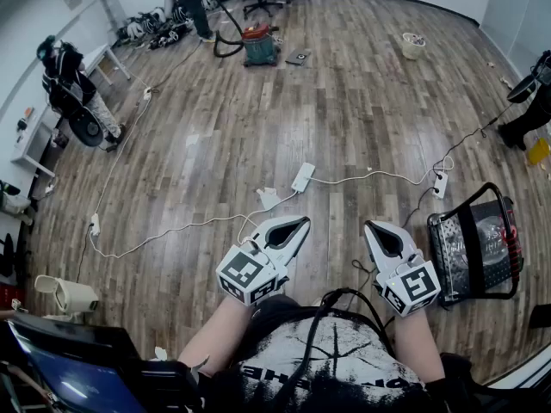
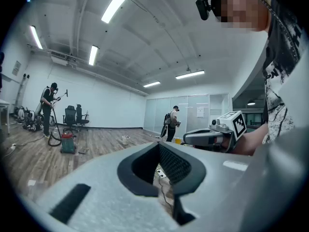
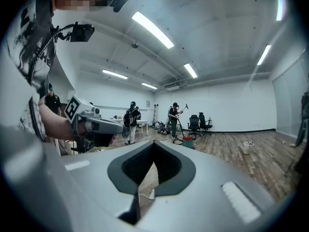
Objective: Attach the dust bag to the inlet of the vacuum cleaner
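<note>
My left gripper and right gripper hover side by side over the wooden floor, close in front of the person's body. Both are shut, with nothing between the jaws. In the left gripper view the closed jaws point across the room, and the right gripper shows beside them. In the right gripper view the closed jaws do the same, with the left gripper at the left. A red and green vacuum cleaner stands far across the room, next to a person holding its hose. I cannot pick out a dust bag.
A black-framed basket with shiny contents stands on the floor at the right. White power strips and cables lie ahead of the grippers. Another person stands by a table at the left. Office chairs stand at the far wall.
</note>
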